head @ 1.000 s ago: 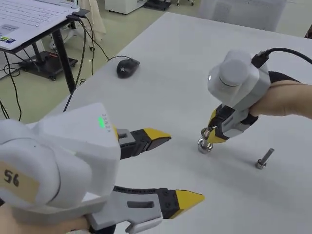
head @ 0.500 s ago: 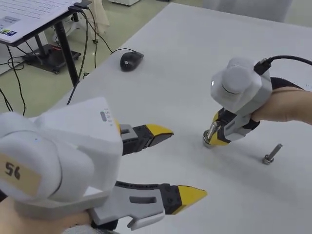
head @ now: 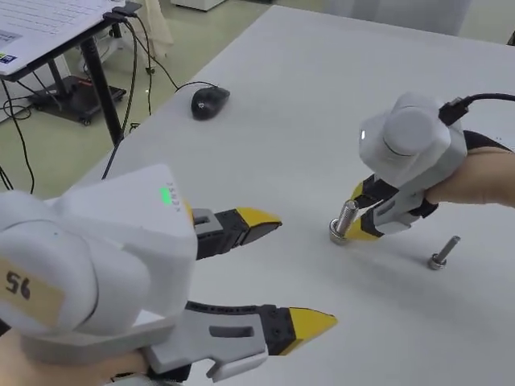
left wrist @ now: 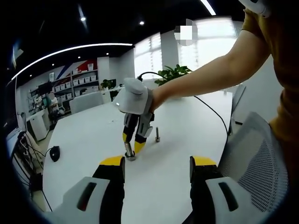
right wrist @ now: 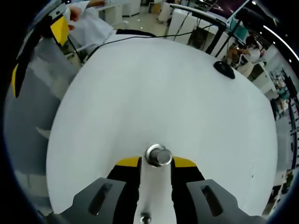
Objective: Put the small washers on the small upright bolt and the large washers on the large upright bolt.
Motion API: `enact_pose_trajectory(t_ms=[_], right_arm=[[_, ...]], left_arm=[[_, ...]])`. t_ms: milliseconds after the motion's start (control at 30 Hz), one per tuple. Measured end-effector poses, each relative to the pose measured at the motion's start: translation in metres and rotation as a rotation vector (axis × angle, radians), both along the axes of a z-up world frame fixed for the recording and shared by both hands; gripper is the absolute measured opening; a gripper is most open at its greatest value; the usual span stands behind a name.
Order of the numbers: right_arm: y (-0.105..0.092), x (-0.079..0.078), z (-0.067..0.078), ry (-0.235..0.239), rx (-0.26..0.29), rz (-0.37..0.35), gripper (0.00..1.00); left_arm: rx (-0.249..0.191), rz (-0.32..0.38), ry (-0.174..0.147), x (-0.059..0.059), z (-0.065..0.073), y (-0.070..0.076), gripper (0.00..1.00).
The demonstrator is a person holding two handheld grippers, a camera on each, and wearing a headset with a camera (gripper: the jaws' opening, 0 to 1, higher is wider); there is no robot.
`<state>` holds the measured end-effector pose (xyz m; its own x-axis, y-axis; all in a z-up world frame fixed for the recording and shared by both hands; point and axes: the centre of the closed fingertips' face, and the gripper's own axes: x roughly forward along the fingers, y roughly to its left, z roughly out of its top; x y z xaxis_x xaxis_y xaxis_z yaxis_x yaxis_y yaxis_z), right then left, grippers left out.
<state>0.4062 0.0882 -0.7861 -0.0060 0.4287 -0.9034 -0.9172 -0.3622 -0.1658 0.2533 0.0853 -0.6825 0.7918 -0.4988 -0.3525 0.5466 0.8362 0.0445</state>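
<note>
At the large bolt (head: pixel 344 221) on the table (head: pixel 306 104), right gripper (head: pixel 358 214) jaws are narrow, flanking the shank just above the washers (head: pixel 338 238) at its base. Can't tell if they pinch the bolt or a washer. I'd release square over the thread, then lift straight up so the bolt doesn't tip. Left gripper (head: pixel 294 270) is wide, empty, well apart. Small bolt (head: pixel 441 252) stands near; washer counts are too small to read.

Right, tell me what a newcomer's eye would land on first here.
The left gripper looms in the head view's foreground, its yellow-tipped jaws wide open over the white table. Beyond it, the right gripper has its tips at the large upright bolt, with the small bolt standing apart beside it. A black computer mouse lies farther back.
</note>
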Motion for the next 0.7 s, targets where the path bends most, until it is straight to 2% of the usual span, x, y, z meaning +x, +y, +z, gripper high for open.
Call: enact_pose_trajectory(t_ms=[100,133,200,267,400,533,567,600,633,667,700], right_arm=[[-0.008,-0.005,0.013,-0.014,0.052,-0.024,0.24],[-0.011,-0.01,0.02,-0.011,0.077,-0.027,0.24],[-0.02,-0.019,0.027,0.0,0.091,-0.042,0.24],[-0.027,-0.025,0.034,-0.018,0.117,-0.044,0.24],[-0.038,-0.033,0.041,-0.001,0.18,-0.078,0.24],[-0.049,-0.06,0.057,0.068,0.288,-0.125,0.24],[-0.051,-0.065,0.061,0.08,0.307,-0.129,0.24],[-0.052,-0.069,0.065,0.088,0.338,-0.139,0.24],[-0.054,-0.075,0.071,0.107,0.387,-0.155,0.24],[-0.056,-0.081,0.074,0.124,0.409,-0.154,0.24],[-0.058,-0.085,0.078,0.127,0.448,-0.162,0.24]], left_arm=[[0.008,-0.012,-0.005,0.0,0.002,-0.002,0.55],[0.013,-0.017,-0.006,-0.001,0.003,-0.003,0.55],[0.017,-0.029,-0.014,-0.002,0.006,-0.007,0.55],[0.014,-0.039,-0.029,-0.002,0.011,-0.011,0.55],[0.012,-0.058,-0.03,-0.003,0.013,-0.017,0.55],[-0.006,-0.076,-0.036,-0.003,0.015,-0.023,0.55],[-0.041,-0.082,-0.037,-0.004,0.018,-0.026,0.55],[-0.05,-0.087,-0.037,-0.004,0.019,-0.026,0.55],[-0.049,-0.088,-0.038,-0.004,0.019,-0.027,0.55],[-0.049,-0.09,-0.038,-0.004,0.019,-0.027,0.55],[-0.05,-0.097,-0.025,-0.004,0.017,-0.028,0.55]])
